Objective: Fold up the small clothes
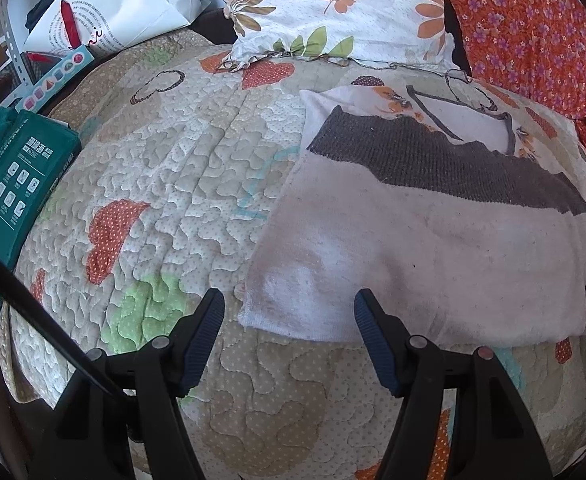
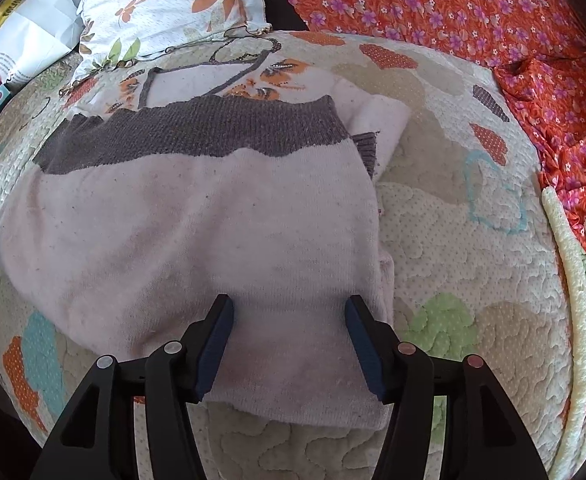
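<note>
Sweater (image 2: 181, 232) folded, grey hem band running crosswise, facing pillow (image 2: 153, 4).

Pale pink knit sweater (image 1: 433, 240) (image 2: 197, 240) with grey ribbed hem, folded flat on quilt

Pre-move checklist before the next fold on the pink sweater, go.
1. Left hand-held gripper open: ok, jaws spread at the pink sweater's near-left corner.
2. Right hand-held gripper open: ok, jaws spread over the sweater's near edge.
3. Fabric between the jaws: cannot tell; neither gripper is closed on the cloth.
4. First fold done: ok, gray hem band lies folded up over the body.
5. Sleeves tucked: not ok, a sleeve with gray cuff pokes out on the right side.
6. Room on the quilt: ok, the green box sits apart at the left edge.
</note>
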The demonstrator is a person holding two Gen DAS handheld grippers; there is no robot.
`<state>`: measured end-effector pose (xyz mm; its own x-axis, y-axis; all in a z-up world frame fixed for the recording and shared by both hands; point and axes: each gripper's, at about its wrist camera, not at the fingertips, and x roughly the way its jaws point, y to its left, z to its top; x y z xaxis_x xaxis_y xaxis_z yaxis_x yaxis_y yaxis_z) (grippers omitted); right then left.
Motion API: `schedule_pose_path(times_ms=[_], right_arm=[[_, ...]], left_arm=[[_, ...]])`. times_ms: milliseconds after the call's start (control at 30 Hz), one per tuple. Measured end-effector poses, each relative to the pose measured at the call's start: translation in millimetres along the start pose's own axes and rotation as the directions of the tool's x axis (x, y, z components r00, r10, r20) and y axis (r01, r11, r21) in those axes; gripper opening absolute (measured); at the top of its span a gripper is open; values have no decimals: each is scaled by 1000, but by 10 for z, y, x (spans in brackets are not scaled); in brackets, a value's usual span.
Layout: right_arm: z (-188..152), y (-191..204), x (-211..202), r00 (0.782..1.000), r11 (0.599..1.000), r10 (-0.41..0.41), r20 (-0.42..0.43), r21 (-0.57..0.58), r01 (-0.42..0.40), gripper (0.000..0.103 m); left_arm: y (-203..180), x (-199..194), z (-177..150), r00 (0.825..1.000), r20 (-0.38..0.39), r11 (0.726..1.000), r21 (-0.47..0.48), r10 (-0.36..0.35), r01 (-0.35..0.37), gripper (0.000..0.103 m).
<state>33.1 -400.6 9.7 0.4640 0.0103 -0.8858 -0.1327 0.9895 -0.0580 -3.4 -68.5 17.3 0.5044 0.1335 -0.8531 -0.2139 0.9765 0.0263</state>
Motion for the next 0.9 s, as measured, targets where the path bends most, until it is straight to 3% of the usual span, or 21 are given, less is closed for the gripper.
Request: schedule_pose_path(times_ms=[567, 900], right_arm=[[12, 5, 19, 1000, 1000, -1, -4, -1, 1, 69], [40, 15, 54, 1000, 1000, -5, -13, -3, 5, 72]], left_arm=[[-9, 87, -5, 1000, -22, 1000, 4, 10, -10, 68], [13, 328, -21, 997, -75, 999, -2, 36, -36, 77]])
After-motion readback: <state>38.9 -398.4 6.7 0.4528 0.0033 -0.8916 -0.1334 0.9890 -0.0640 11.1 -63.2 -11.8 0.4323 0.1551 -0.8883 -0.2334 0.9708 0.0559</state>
